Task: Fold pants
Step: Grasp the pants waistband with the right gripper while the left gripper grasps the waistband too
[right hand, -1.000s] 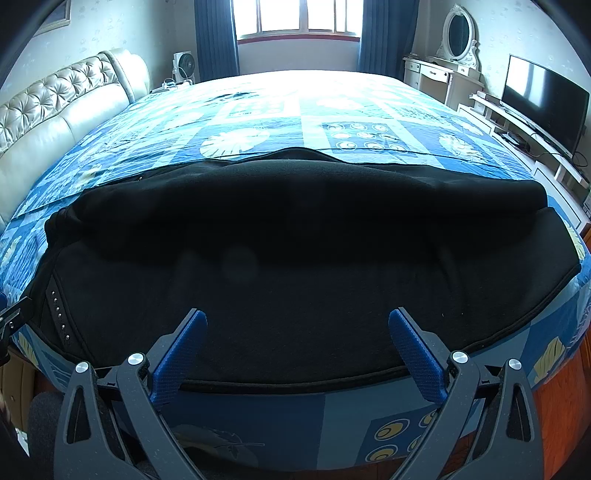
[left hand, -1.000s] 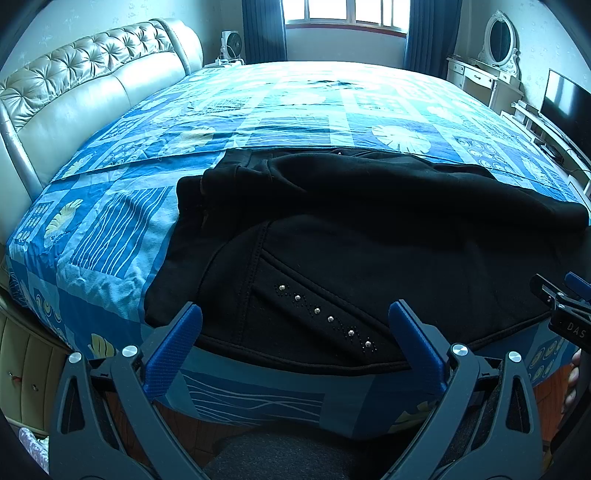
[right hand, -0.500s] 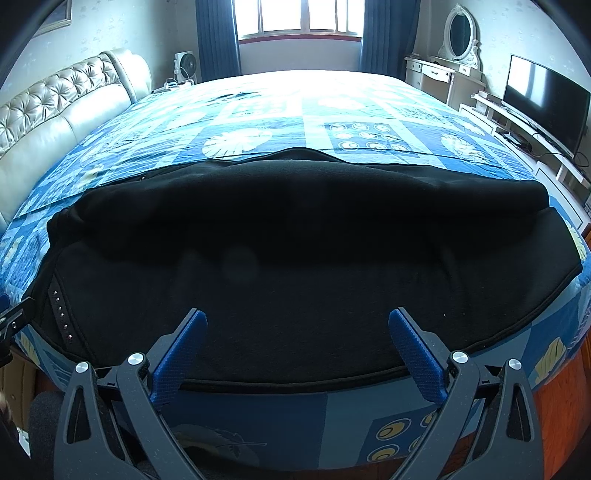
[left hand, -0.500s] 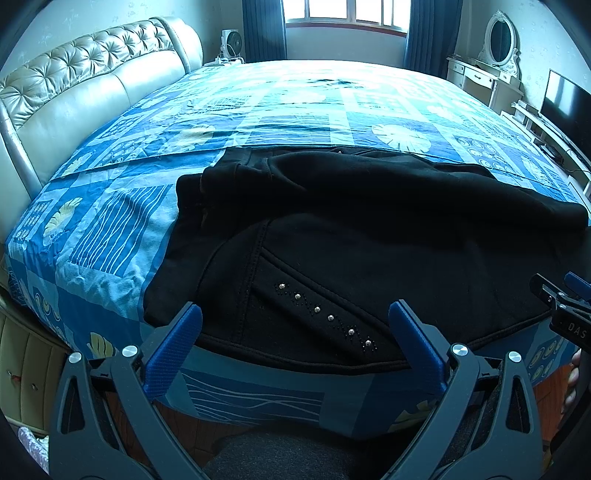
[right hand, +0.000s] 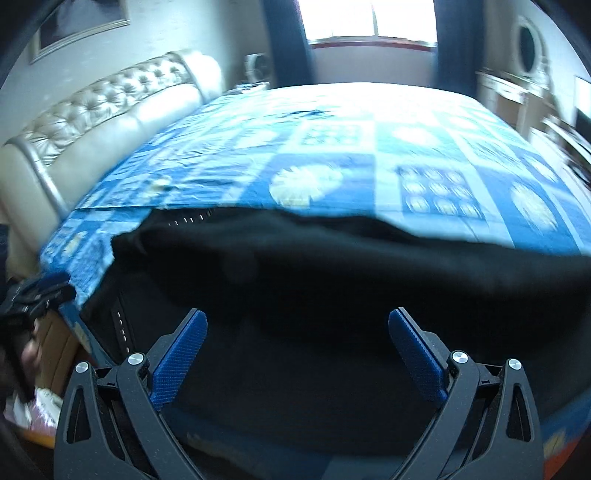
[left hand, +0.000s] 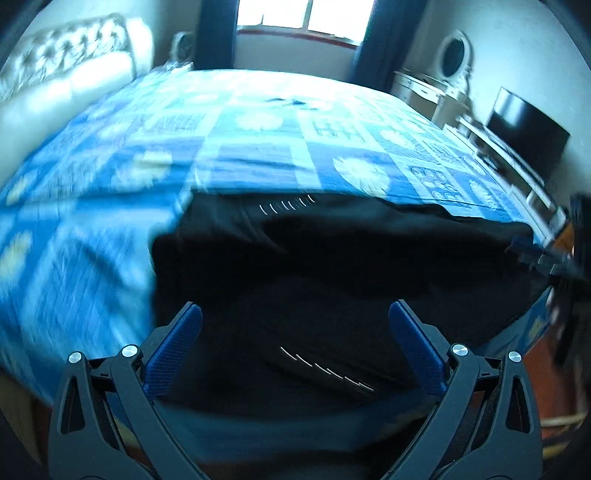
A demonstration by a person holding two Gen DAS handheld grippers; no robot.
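Note:
Black pants [left hand: 332, 266] lie across the near edge of the bed, with rows of small metal studs near the pocket; the same pants [right hand: 351, 280] fill the lower half of the right wrist view. My left gripper [left hand: 295, 325] is open over the waist end with nothing between its blue pads. Further along the leg, my right gripper [right hand: 297, 328] is open too and holds nothing. Both views are blurred by motion. The right gripper's tip [left hand: 535, 254] shows at the right edge of the left wrist view, and the left gripper's tip [right hand: 40, 291] at the left edge of the right wrist view.
A blue patterned bedspread [left hand: 258, 122] covers the bed [right hand: 332, 147]. A tufted cream headboard [right hand: 110, 107] stands on the left. To the right are a television [left hand: 524, 129] and a dresser with an oval mirror [left hand: 452, 59]. A window [right hand: 369, 18] is at the far wall.
Both grippers have swung quickly, so the views blur. The left view has turned to the right and forward over the pants; the right view has turned left toward the headboard. Both stay open.

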